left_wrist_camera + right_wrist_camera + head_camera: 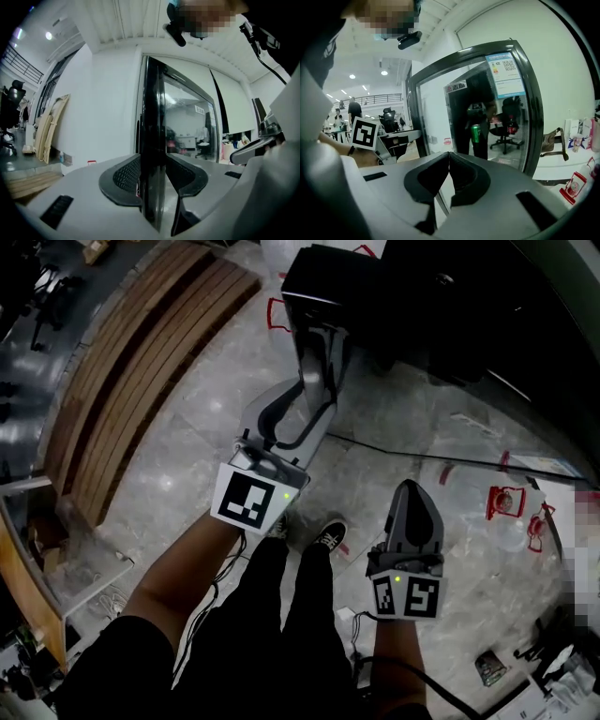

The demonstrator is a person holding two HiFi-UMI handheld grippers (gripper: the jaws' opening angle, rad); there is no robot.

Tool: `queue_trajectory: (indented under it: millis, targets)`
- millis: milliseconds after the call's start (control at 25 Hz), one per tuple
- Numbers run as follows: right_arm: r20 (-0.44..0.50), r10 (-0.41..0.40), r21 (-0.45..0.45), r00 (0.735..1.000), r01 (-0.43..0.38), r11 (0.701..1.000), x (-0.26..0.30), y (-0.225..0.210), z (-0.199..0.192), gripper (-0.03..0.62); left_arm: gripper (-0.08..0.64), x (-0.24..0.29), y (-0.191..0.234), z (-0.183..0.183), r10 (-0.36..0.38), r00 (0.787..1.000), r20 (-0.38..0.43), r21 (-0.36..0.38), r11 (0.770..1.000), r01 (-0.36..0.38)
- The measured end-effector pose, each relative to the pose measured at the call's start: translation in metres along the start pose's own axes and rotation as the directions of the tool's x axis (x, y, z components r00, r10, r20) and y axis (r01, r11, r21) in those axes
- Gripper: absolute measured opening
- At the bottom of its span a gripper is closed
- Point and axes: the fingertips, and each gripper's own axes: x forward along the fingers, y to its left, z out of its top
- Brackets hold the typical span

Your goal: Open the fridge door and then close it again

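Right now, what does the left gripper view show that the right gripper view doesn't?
Only the left gripper view: the edge of the fridge door sits between the pads of the left hand-held gripper, which close on it, and wooden boards lean against the wall.
Only the right gripper view: a green can seen in the glass, a blue label at the door's top corner, the left one's marker cube, and the right hand-held gripper with jaws together, empty.
Both: the glass fridge door.
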Motion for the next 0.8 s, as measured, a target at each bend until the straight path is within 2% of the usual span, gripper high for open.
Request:
queue_trajectory:
  millis: [400,800]
  targets:
    - [-0.008,0.061,-0.012,0.998,-0.061,0.998,-0.048,0.016,0.012,0.015,0.164,-0.071,-0.043,0.004,0.152,0.987,-0.052,-0.044,0.987,-0.154]
    - [-0.027,0.080,-0.020,0.996,-0.080,0.997,-0.081,0.014,0.014,0.015,0.136,-0.126,-0.095,0.004,0.254,0.965,-0.070,-0.050,0.965,-0.258]
